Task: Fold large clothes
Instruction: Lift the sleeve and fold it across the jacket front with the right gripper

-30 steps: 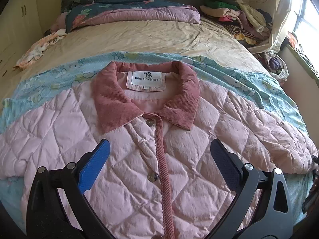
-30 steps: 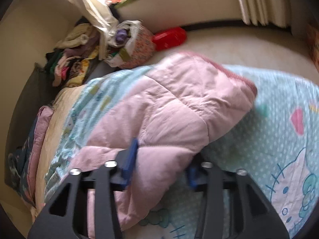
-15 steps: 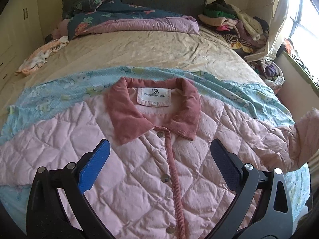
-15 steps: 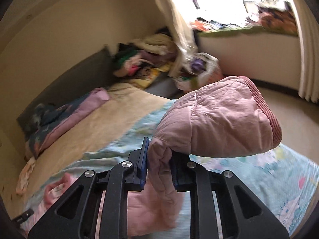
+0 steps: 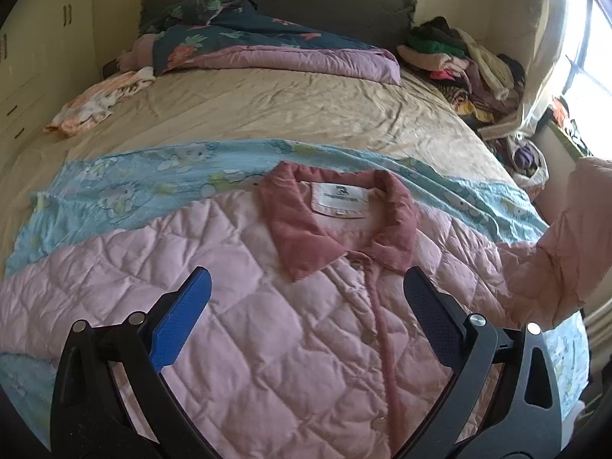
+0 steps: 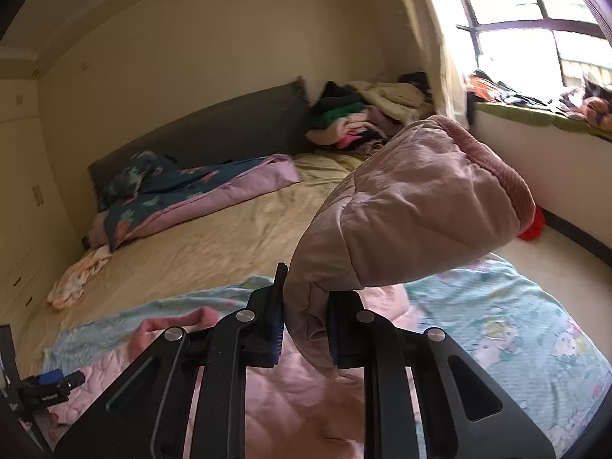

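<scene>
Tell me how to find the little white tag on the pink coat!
Look at the pink quilted jacket lying buttoned on the blue cartoon blanket. Go up to its darker pink corduroy collar. The white label sits inside it, the only white patch there.

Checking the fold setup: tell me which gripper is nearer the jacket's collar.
Left. The left gripper hovers open over the jacket chest, just below the collar. The right gripper is off to the side, clamped on the raised sleeve.

The jacket (image 5: 290,329) lies on a blanket (image 5: 126,191) across the bed (image 5: 267,114).
</scene>
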